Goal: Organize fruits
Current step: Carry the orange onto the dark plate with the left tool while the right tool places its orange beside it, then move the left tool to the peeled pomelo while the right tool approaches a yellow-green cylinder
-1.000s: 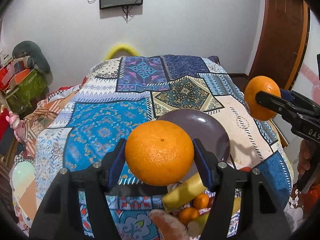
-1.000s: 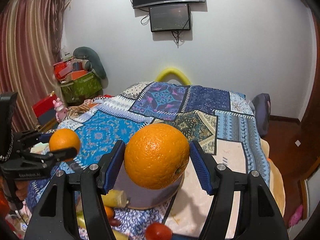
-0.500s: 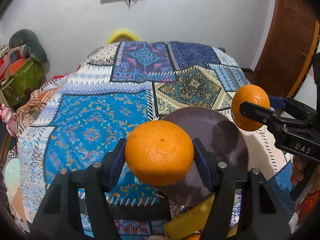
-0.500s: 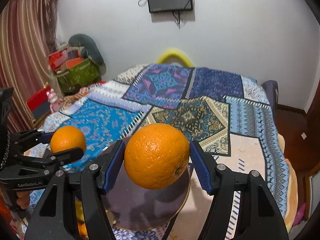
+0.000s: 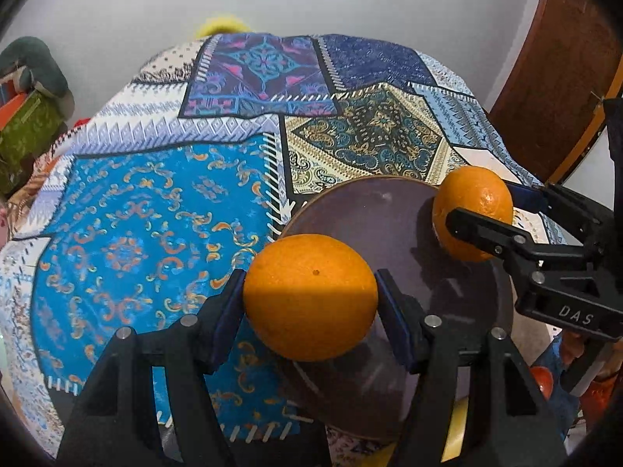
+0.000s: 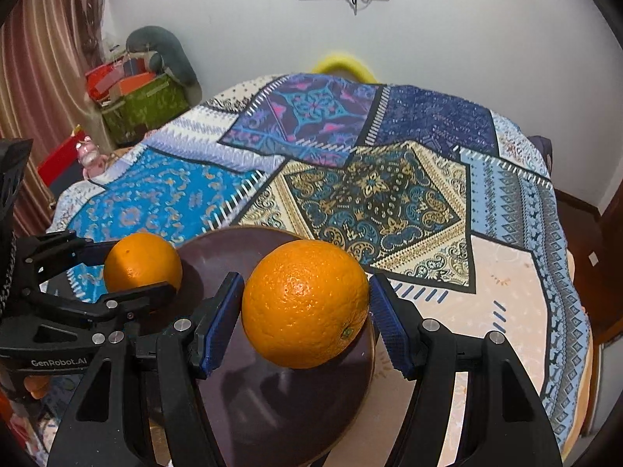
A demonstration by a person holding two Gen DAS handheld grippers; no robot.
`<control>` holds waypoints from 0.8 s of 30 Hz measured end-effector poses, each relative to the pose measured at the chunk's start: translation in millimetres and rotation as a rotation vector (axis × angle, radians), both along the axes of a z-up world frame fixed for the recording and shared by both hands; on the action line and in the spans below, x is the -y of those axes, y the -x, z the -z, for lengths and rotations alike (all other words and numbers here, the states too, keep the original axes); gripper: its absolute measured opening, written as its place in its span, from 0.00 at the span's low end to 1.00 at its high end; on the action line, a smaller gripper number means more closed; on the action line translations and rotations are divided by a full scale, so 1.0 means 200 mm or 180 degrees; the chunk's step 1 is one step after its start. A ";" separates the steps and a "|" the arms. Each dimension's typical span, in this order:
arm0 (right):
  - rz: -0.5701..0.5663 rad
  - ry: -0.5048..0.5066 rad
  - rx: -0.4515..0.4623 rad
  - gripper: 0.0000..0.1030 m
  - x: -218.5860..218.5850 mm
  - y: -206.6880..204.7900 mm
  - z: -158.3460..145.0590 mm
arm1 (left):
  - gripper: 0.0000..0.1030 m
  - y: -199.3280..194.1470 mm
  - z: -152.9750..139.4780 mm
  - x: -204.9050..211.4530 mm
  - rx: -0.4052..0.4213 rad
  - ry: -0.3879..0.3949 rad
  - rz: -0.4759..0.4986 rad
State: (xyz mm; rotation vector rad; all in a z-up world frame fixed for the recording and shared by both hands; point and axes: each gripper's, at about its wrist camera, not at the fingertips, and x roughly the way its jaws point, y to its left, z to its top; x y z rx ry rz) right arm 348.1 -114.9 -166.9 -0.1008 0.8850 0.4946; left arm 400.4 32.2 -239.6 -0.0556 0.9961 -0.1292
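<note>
Left wrist view: two oranges, one dark plate. The left gripper pinches the left orange over the plate's near-left rim, its dimple facing the camera. The right gripper clamps the right orange above the plate, stem end facing lower right. A patchwork quilt covers the bed beneath; white wall behind.

left gripper: matte black plastic frame, blue ribbed pads, silver screws, white "GenRobot.AI" lettering
right gripper: same black build, blue pads, silver screws, white "DAS" lettering
</note>
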 end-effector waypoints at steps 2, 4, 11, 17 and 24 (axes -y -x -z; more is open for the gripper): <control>0.0000 0.0005 -0.0037 0.61 0.01 -0.01 0.02 | 0.63 -0.01 0.01 0.00 0.0008 0.0003 0.0025; -0.0007 0.0010 -0.0053 0.61 0.01 -0.02 0.03 | 0.63 -0.01 0.01 0.01 0.0010 -0.0036 0.0053; -0.0005 0.0037 -0.0049 0.62 0.00 -0.01 0.03 | 0.65 -0.01 0.02 0.03 -0.0025 -0.0054 0.0078; -0.0027 0.0090 -0.0012 0.63 -0.01 0.02 0.00 | 0.70 0.05 -0.07 0.02 0.0104 -0.0029 0.0037; 0.0015 0.0003 0.0115 0.66 0.04 0.13 -0.15 | 0.70 0.21 -0.23 0.00 0.0261 -0.0152 -0.0002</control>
